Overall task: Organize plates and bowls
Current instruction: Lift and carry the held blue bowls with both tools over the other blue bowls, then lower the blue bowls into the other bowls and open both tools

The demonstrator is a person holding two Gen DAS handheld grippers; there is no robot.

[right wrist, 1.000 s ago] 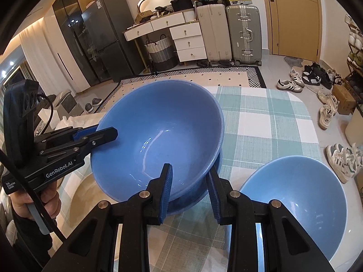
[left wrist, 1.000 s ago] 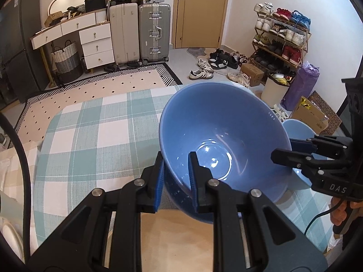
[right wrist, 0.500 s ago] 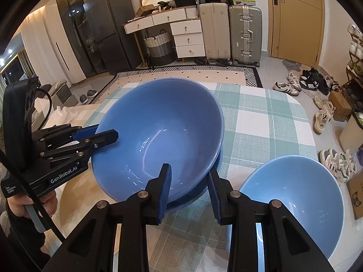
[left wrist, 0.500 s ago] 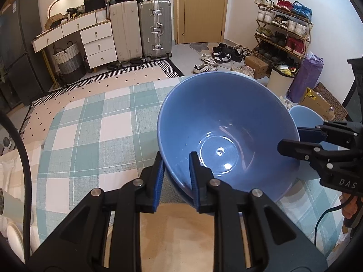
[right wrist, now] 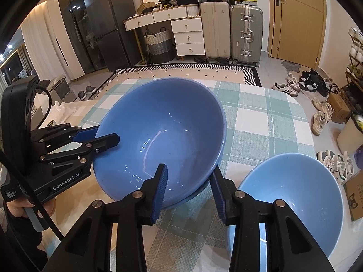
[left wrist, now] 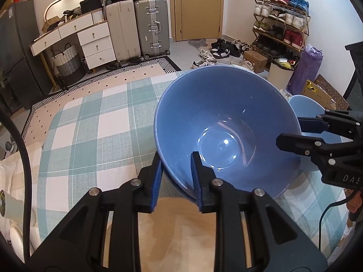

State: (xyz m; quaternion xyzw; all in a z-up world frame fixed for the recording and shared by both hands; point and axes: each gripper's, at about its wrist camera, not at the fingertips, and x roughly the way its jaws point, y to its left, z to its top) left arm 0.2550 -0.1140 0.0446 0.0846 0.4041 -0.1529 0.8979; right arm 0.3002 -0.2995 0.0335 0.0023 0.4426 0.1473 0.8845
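Note:
A large blue bowl (left wrist: 222, 122) (right wrist: 163, 131) sits nested in a second blue bowl, whose darker rim (right wrist: 204, 187) shows just under it, on the green checked tablecloth (left wrist: 90, 136). My left gripper (left wrist: 175, 161) (right wrist: 106, 133) holds the top bowl's near rim, one pad inside and one outside, and its jaws are starting to open. My right gripper (right wrist: 188, 172) (left wrist: 289, 131) straddles the opposite rim. Its jaws are opening, and the pads stand off the bowl wall. A paler blue bowl (right wrist: 295, 195) (left wrist: 304, 106) stands on its own to the right.
A tan mat (left wrist: 181, 226) lies at the table's near edge. White items (left wrist: 9, 204) sit at the left edge. A person's hand (right wrist: 25, 208) grips the left tool. Beyond the table are a patterned rug, suitcases (left wrist: 136, 27), drawers and a shoe rack (left wrist: 281, 22).
The top bowl has sunk and levelled into the bowl beneath it. The right gripper's fingers have spread apart from the rim.

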